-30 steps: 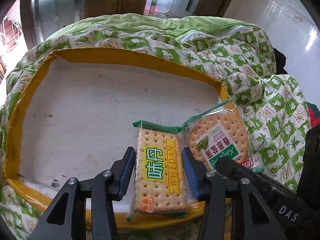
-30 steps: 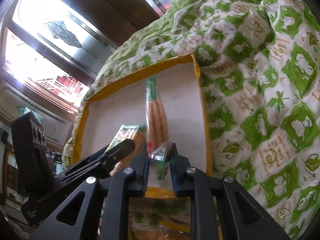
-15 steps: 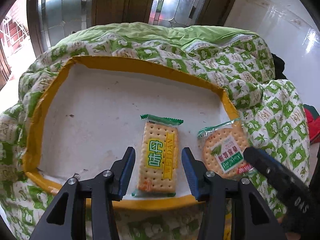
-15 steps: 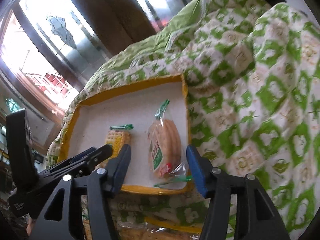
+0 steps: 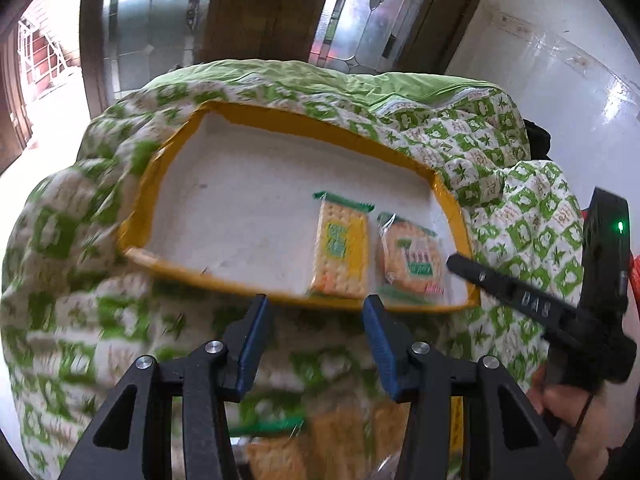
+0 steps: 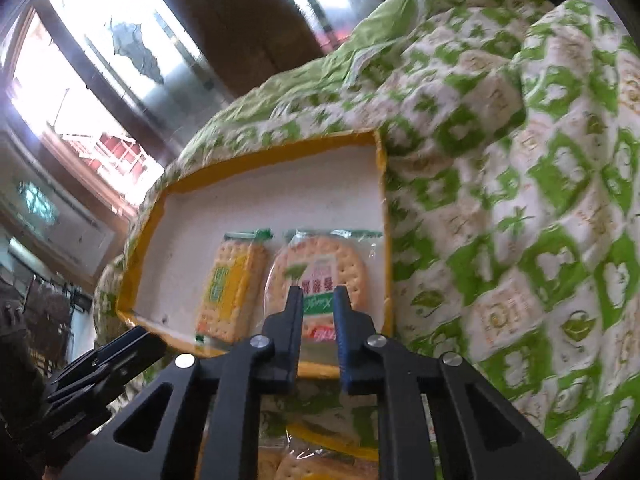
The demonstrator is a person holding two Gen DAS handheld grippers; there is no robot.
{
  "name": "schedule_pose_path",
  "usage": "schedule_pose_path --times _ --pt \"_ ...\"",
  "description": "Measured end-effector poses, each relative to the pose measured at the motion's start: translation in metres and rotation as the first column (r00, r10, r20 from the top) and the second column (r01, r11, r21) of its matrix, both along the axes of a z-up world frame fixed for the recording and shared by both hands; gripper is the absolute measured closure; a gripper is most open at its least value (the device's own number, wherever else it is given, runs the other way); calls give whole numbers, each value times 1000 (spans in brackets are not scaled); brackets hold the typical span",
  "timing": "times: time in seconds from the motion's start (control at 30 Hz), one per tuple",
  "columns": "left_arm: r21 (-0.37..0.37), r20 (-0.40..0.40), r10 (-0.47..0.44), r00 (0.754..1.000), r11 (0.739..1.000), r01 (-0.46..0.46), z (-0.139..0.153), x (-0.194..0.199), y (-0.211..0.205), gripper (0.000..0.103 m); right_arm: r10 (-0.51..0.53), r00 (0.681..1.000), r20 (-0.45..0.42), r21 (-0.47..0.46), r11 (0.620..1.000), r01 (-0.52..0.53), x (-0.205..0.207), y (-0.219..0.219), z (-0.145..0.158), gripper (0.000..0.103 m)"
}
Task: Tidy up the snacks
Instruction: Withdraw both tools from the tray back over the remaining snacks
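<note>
A white tray with a yellow rim (image 5: 256, 216) (image 6: 280, 196) lies on a green-and-white quilt. In it a rectangular cracker pack with a yellow stripe (image 5: 340, 248) (image 6: 230, 284) lies next to a round cracker pack (image 5: 412, 264) (image 6: 320, 268), near the tray's right end. My left gripper (image 5: 316, 312) is open and empty, pulled back in front of the tray's near rim. My right gripper (image 6: 316, 300) is empty with jaws narrowed to a small gap, just short of the round pack. It also shows in the left wrist view (image 5: 520, 300).
The quilt (image 6: 520, 200) bulges high around the tray, most on the right. More cracker packs (image 5: 320, 452) (image 6: 320, 464) lie blurred below the grippers. Stained-glass windows and a wooden post stand behind; a white wall is at the far right.
Both grippers have let go of their packs and drawn back from the tray. The right gripper opened to release the round pack, then narrowed its jaws. The left stayed open.
</note>
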State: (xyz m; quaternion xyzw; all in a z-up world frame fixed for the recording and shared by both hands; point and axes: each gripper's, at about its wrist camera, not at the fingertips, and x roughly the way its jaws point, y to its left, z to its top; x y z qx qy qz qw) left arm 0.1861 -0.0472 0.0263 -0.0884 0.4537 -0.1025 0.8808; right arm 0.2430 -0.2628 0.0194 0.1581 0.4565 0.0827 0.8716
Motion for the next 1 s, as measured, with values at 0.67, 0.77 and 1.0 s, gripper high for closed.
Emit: schedule_pose_path --times 0.67,0.77,1.0 --pt "2 -16 60 998 998 -60 -2 -67 27 32 6 999 32 -58 998 -4 -73 -3 13 53" --pt "-6 -23 64 998 998 -64 -2 -73 26 32 19 999 27 -56 998 -18 -84 -3 12 45" --pt "-23 -55 27 998 999 -28 -12 -94 10 32 42 999 -3 -57 997 -42 -107 -16 7 39"
